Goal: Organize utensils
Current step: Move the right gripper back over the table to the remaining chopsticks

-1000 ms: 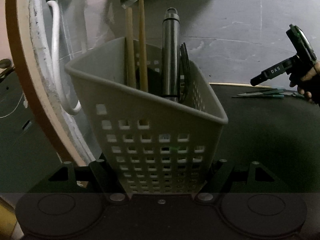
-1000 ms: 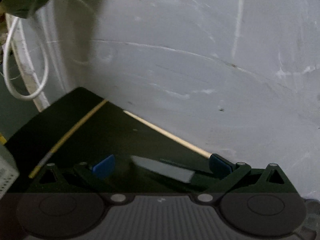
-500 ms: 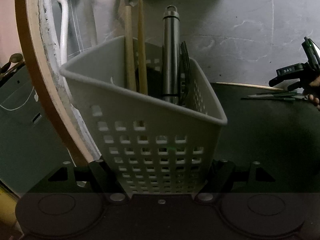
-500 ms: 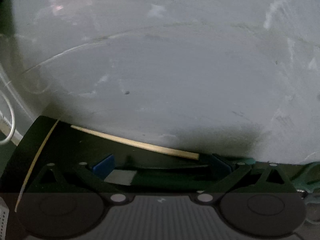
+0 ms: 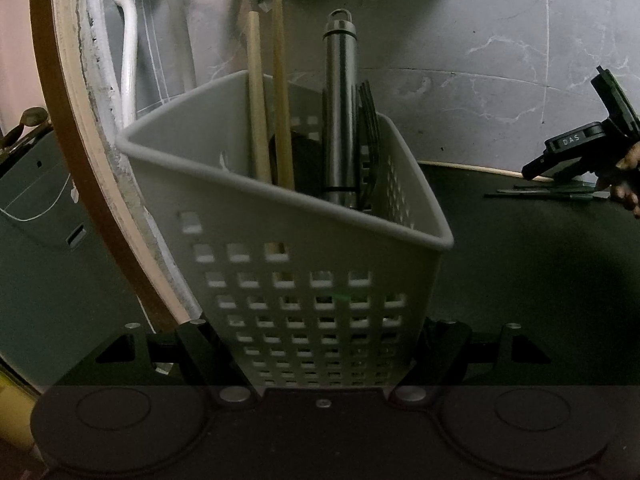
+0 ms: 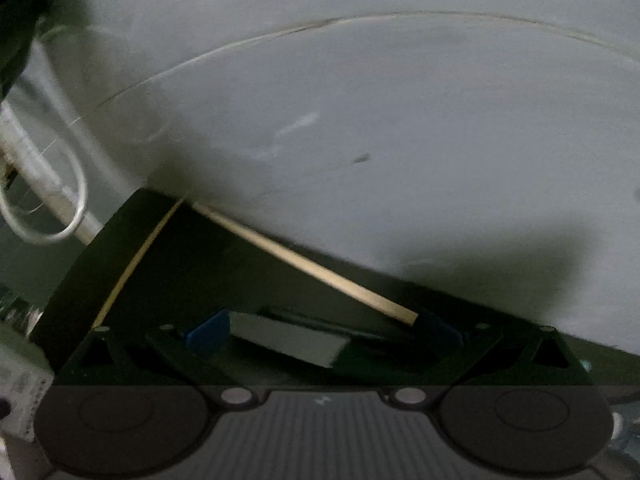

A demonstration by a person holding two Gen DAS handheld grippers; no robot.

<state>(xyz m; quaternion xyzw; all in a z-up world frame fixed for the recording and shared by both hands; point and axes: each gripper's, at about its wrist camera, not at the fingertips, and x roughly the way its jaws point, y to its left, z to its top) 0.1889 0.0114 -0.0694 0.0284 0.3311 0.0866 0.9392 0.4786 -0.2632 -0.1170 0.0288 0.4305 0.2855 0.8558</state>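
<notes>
Two wooden sticks (image 5: pixel 269 92) stood upright in the basket (image 5: pixel 304 280) clamped by the left hand-held gripper (image 5: pixel 320 354), while only the right view showed the right hand-held gripper (image 6: pixel 320 334) spread apart over the dark bench (image 6: pixel 208 264).

I see a grey marble wall (image 5: pixel 480 80) behind the dark counter (image 5: pixel 540 280). Left of the wall, a white hose (image 5: pixel 129 52) hangs by a wooden frame (image 5: pixel 60 120).
</notes>
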